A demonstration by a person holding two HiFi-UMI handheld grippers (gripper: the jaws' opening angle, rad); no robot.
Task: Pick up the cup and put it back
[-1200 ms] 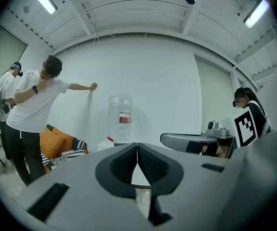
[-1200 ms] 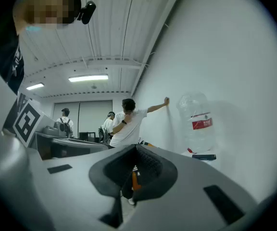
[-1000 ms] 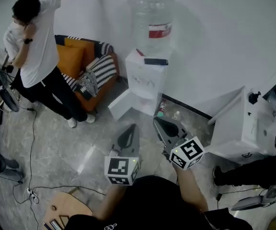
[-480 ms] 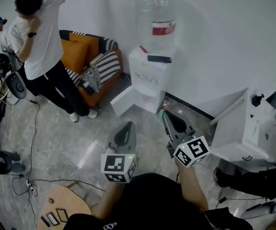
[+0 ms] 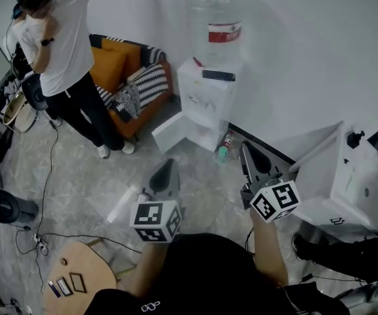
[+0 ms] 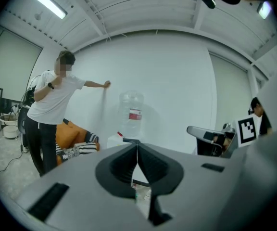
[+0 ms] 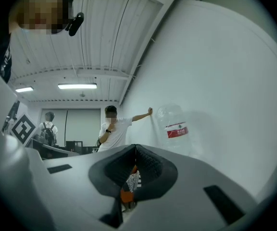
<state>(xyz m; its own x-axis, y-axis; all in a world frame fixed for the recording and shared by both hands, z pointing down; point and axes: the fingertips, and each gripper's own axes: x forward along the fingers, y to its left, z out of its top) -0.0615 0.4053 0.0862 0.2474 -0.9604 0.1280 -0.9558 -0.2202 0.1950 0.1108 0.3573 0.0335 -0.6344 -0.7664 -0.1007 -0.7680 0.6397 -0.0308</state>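
At about ten o'clock in the head view, a person in a white T-shirt (image 5: 61, 41) is standing with one arm raised to the white wall. Just at this person's three o'clock, an orange sofa (image 5: 113, 77) is carrying a striped cushion (image 5: 151, 87). At seven o'clock a round wooden desk (image 5: 90, 268) is showing, with a few small flat things on it.

The left gripper (image 5: 169, 164) is pointing toward twelve o'clock above the grey floor (image 5: 77, 182). Its fingers are lying together and nothing is sitting between them.

At twelve o'clock a white water dispenser (image 5: 205, 100) is standing against the wall. It is carrying a big clear water bottle (image 5: 214, 21) on top, and its lower door is hanging open. A small bottle (image 5: 223, 152) is sitting on the floor just beside its foot.

The right gripper (image 5: 245, 147) is pointing toward twelve o'clock, near this small bottle. Its fingers are also pressing together, and they are empty.

At three o'clock a white cabinet (image 5: 346, 176) is standing. I cannot tell where the cup is in these views.
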